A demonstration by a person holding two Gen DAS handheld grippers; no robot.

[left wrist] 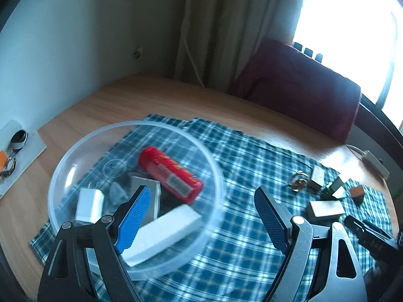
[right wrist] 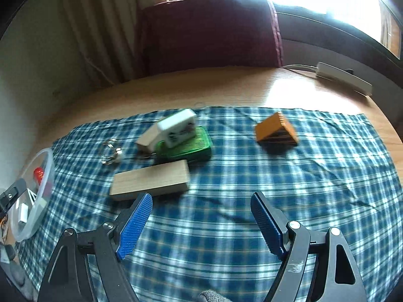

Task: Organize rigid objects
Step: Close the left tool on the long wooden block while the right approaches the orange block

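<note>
The right gripper hangs wide and empty over the cloth's near edge. Just beyond its left finger lies the wood block, mid-cloth; it looks stiff, light and flat, best pinched across its short sides. The left gripper, also wide and empty, hovers at the bowl's near rim, by the cloth's left edge.

A: What can't be made out?

B: In the left wrist view, the clear bowl is motion-smeared, and the gripper finger covers part of the grey block inside it.

A: And the right wrist view?

B: The small metal rings are blurred, possibly keys. The bowl is partly cut off at the left.
</note>
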